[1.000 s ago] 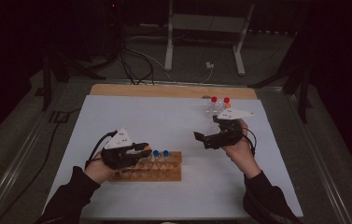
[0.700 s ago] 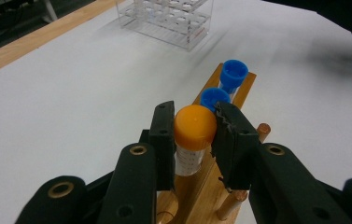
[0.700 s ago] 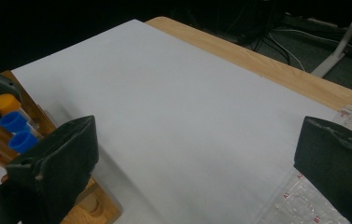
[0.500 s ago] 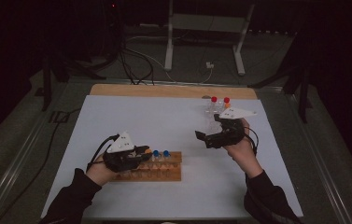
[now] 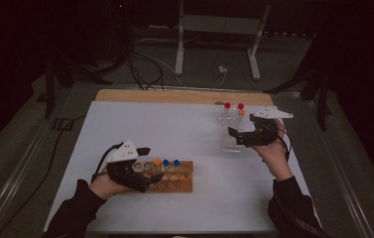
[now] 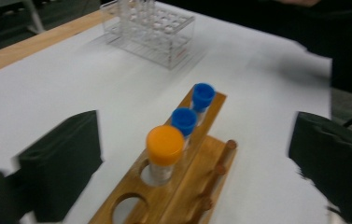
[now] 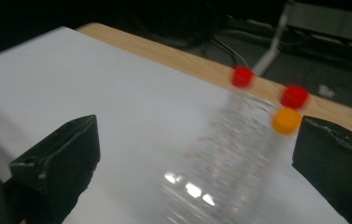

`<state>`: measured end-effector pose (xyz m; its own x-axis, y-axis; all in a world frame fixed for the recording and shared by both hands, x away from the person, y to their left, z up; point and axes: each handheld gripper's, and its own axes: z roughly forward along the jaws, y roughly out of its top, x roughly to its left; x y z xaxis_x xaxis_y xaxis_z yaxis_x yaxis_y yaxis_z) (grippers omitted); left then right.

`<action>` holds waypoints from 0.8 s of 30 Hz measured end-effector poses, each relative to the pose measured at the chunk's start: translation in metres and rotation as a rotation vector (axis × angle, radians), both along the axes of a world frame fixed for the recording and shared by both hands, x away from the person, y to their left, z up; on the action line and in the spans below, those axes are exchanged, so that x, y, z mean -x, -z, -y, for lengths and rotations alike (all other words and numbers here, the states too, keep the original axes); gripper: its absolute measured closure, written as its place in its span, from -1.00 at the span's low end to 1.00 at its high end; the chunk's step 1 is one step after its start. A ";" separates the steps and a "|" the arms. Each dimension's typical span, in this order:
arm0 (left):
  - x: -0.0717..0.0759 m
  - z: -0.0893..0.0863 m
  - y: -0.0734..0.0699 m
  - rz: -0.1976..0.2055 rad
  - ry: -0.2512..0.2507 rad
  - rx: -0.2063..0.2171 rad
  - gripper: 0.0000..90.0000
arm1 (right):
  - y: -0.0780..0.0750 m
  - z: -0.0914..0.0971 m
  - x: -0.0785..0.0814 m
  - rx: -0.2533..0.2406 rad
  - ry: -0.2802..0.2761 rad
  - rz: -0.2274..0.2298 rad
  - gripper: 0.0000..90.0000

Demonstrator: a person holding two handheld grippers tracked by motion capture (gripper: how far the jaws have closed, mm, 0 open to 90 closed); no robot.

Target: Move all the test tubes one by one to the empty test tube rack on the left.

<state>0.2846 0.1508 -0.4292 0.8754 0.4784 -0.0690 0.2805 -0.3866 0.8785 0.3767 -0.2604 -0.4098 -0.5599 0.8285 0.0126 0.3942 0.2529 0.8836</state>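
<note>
Clear rack [image 7: 220,158] blurred; orange-capped tube [image 6: 164,151] sharp, claw-free.

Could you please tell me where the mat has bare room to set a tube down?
The white mat is bare between the wooden rack and the clear rack, and along its near edge. It is crowded around the wooden rack, with the left gripper, and around the clear rack, with the right gripper.

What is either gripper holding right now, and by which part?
Nothing. The left gripper has just opened, jaws wide of the orange-capped tube standing in the wooden rack. The right gripper is open too.
</note>
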 end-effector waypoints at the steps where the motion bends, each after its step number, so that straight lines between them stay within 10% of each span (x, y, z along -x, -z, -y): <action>1: 0.000 0.000 0.000 -0.002 0.002 0.004 -0.94 | 0.004 0.003 -0.003 0.007 0.021 -0.005 -0.88; 11: -0.002 -0.005 0.000 -0.003 -0.005 0.027 -0.96 | 0.046 0.019 -0.040 0.033 0.171 -0.069 -0.32; 24: -0.003 -0.009 0.000 -0.012 -0.010 0.034 -0.96 | 0.058 0.017 -0.065 0.040 0.209 -0.094 0.35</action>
